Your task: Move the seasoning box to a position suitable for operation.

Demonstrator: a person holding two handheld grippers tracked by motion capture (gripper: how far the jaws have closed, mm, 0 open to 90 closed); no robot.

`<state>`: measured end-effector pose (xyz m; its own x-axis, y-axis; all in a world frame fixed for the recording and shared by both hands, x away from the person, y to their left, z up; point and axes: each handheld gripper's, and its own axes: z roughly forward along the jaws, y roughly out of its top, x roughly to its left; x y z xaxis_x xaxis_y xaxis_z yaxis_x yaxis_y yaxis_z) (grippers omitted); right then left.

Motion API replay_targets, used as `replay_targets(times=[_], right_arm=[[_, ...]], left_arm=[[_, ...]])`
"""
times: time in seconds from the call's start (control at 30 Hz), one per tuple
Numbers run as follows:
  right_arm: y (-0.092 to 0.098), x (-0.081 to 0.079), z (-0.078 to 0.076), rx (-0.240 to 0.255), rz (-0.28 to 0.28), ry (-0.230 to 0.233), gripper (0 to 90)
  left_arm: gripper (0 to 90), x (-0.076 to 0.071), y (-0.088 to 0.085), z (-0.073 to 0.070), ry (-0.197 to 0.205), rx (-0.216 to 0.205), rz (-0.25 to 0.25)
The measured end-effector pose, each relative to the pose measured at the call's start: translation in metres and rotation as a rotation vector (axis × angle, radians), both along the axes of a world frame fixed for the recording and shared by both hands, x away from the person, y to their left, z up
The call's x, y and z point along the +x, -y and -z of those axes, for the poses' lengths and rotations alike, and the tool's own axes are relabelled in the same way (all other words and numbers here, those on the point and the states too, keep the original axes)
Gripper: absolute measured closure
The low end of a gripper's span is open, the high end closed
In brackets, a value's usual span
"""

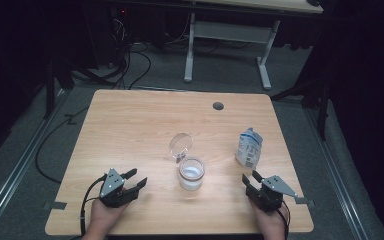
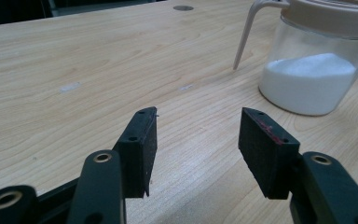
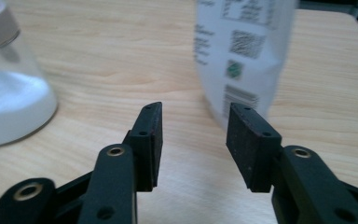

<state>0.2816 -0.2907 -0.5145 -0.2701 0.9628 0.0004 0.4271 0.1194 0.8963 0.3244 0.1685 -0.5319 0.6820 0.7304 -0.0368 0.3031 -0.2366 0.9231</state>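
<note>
While the high view lays out the whole wooden table [image 1: 130,125], it gives little detail of the things on it. Near the table's middle stands a clear jar [image 1: 191,173] partly filled with white powder, its hinged lid [image 1: 180,145] flipped up and back on the far side. To the jar's right, well apart from it, a white pouch [image 1: 249,148] with printed labels stands upright. A round grommet hole [image 1: 218,106] sits near the table's far edge. The left gripper [image 1: 136,179] rests near the front edge to the left of the jar, and the right gripper [image 1: 251,180] near the front edge, just in front of the pouch; each is held in a hand [image 1: 102,212] that comes in from below.

Closer in, the left gripper view shows what the high view cannot: the left gripper [image 2: 196,128] has its jaws spread apart with only bare wood between them, released and holding nothing. The jar [image 2: 314,70] stands ahead and to the right of it, its beige rim and a thin curved lid arm plain to see, and the powder fills only the lower part.

From the right gripper view, the right gripper [image 3: 193,123] also stands unclenched, nothing between its pads. The pouch [image 3: 242,51] stands just beyond the right-hand jaw, its codes and small print visible though blurred, and whether it touches that jaw cannot be told. The jar [image 3: 9,93] shows at the left edge.
</note>
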Motion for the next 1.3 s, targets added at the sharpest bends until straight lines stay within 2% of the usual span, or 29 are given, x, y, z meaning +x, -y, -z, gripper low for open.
replay_targets(times=[0.1,0.33,0.47,0.57,0.73,0.8,0.9,1.0,1.07,1.13,1.23,1.3], right_arm=[[-0.008,0.0,0.002,-0.009,-0.029,-0.014,58.4],[-0.028,-0.001,0.003,-0.023,-0.095,-0.016,61.7],[-0.044,0.003,0.001,-0.036,-0.149,-0.004,64.3],[-0.049,0.007,0.0,-0.034,-0.165,-0.005,65.1],[-0.058,0.014,0.0,-0.024,-0.194,-0.007,66.0],[-0.062,0.02,0.0,-0.016,-0.211,-0.003,67.2],[-0.067,0.023,-0.001,-0.019,-0.227,-0.004,68.0],[-0.076,0.026,-0.001,-0.038,-0.261,-0.003,71.4],[-0.081,0.025,0.0,-0.054,-0.274,-0.008,74.5],[-0.084,0.024,0.001,-0.058,-0.286,-0.009,78.4],[-0.089,0.024,0.0,-0.064,-0.302,-0.004,90.0],[-0.09,0.024,-0.002,-0.057,-0.305,-0.001,90.0]], left_arm=[[47.8,0.0,0.0,0.0,-0.004,0.002,0.003],[49.0,0.0,0.0,0.0,-0.005,0.001,0.002],[49.5,0.0,-0.002,0.0,-0.005,-0.011,-0.009],[50.5,0.001,-0.002,0.0,-0.007,-0.01,-0.015],[51.9,0.003,-0.001,0.0,-0.022,-0.005,-0.021],[53.7,0.006,-0.001,0.0,-0.05,-0.013,-0.029],[59.1,0.007,-0.001,0.0,-0.06,-0.015,-0.033],[62.3,0.008,0.002,-0.001,-0.093,0.001,-0.057],[65.4,0.009,0.004,-0.002,-0.123,-0.038,-0.065],[72.7,0.01,0.006,-0.003,-0.139,-0.064,-0.078],[83.5,0.013,0.015,-0.008,-0.149,-0.075,-0.082],[88.0,0.013,0.019,-0.01,-0.146,-0.079,-0.077]])
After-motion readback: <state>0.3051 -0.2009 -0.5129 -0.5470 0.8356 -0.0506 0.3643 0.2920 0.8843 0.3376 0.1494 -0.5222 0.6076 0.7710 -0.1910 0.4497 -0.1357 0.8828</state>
